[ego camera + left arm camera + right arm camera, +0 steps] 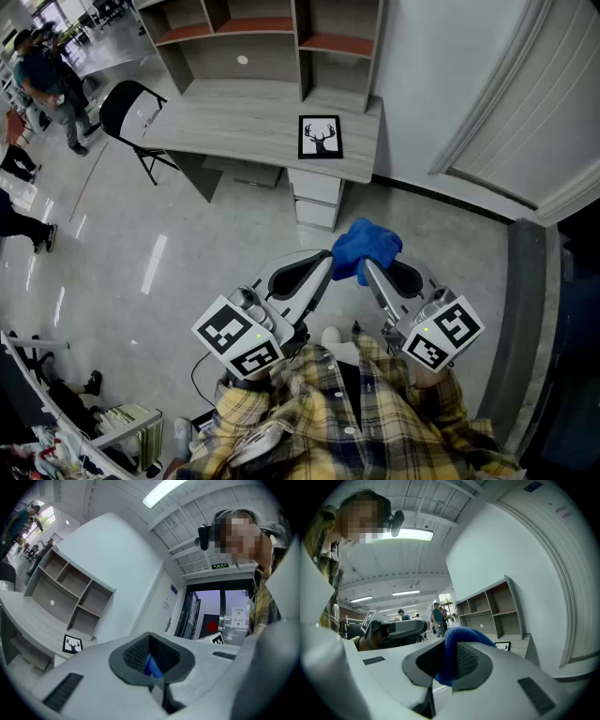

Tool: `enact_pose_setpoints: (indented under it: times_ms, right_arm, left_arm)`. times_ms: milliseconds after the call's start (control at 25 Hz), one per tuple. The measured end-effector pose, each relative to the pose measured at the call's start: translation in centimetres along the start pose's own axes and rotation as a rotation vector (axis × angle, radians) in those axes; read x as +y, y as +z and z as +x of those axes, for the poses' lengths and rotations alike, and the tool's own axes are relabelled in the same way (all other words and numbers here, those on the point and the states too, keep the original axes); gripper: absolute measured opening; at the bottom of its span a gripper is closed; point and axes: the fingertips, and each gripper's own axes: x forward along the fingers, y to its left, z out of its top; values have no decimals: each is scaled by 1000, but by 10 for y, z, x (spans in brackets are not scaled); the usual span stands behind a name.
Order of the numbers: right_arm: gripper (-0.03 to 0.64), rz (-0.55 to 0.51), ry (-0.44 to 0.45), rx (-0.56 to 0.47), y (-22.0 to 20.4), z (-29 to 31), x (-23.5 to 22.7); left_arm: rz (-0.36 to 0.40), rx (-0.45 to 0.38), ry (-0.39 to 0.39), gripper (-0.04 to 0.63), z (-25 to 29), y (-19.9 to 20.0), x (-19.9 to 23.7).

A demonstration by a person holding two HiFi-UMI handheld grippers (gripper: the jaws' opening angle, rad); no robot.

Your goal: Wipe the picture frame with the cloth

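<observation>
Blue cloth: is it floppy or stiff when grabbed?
Probably floppy: the blue cloth bunches into a soft lump where the jaws of the right gripper pinch it. Likely light too, since that small pinch holds the whole bundle up.

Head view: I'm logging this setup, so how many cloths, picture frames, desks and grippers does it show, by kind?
blue cloth: 1
picture frame: 1
desk: 1
grippers: 2 (left gripper, right gripper)
Total: 5
</observation>
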Motion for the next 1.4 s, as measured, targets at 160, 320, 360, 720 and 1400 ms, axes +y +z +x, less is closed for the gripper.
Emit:
enact_pose_setpoints:
  times_ms: [160, 320, 360, 720, 1400]
  right_arm:
    - [46, 1, -1, -4, -3, 1, -6]
    - [46, 13, -12, -12, -5, -17, -8]
    - [48, 20, -15, -16, -5, -21, -9]
    - [48, 69, -1, -34, -13, -29, -15]
    - [48, 93, -30, -5, -9, 95, -24]
  left_arm:
    - [-1, 7, -6, 6, 6, -5, 5]
    - [-2, 14, -10, 6, 12, -12, -6]
    - [-2, 14, -9, 5, 12, -13, -9]
    - [9, 8, 42, 6, 8, -14, -2]
    - [-17, 12, 37, 6, -8, 30, 124]
